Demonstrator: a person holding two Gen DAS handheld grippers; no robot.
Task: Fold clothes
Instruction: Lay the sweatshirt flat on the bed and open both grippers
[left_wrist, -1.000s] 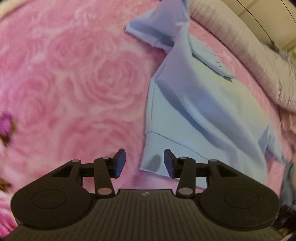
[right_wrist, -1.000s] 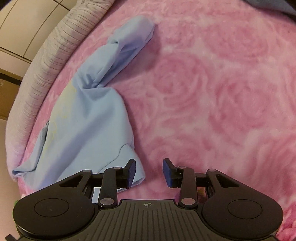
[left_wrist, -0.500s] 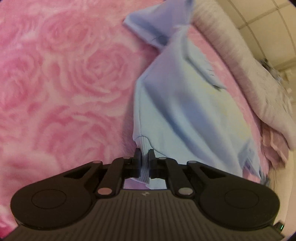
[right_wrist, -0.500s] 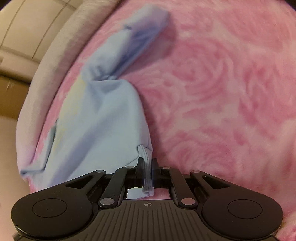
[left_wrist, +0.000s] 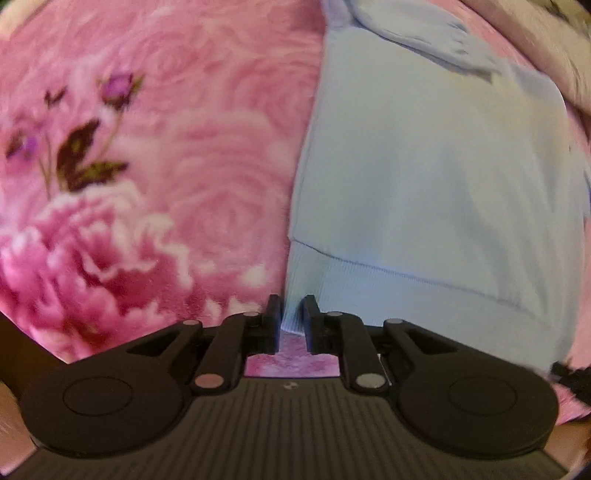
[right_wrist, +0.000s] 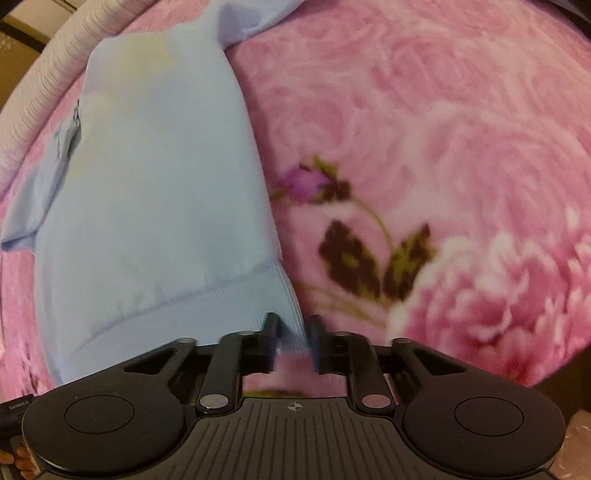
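A light blue sweatshirt (left_wrist: 424, 184) (right_wrist: 155, 184) lies spread on a pink rose-print blanket (left_wrist: 184, 147) (right_wrist: 424, 110). Its ribbed hem (left_wrist: 369, 288) (right_wrist: 221, 299) is the nearest part to both cameras. My left gripper (left_wrist: 291, 314) points down over the hem's left corner. Its jaws are opening, and the corner still sits loosely between them. My right gripper (right_wrist: 293, 328) stands over the hem's right corner. Those jaws are opening too, with blurred ribbed cloth in the gap. A sleeve (left_wrist: 424, 26) (right_wrist: 251, 18) lies bunched at the far end.
A pale ribbed bolster (right_wrist: 48, 74) (left_wrist: 535, 37) runs along the far side of the blanket. Dark flower prints (left_wrist: 81, 158) (right_wrist: 354, 251) mark the blanket beside the garment. The blanket's edge drops away at the lower right (right_wrist: 576, 384).
Both grippers went from open beside the hem to shut on its corners, then drew the sweatshirt toward the near side and pulled it flatter. Now both pairs of jaws have parted.
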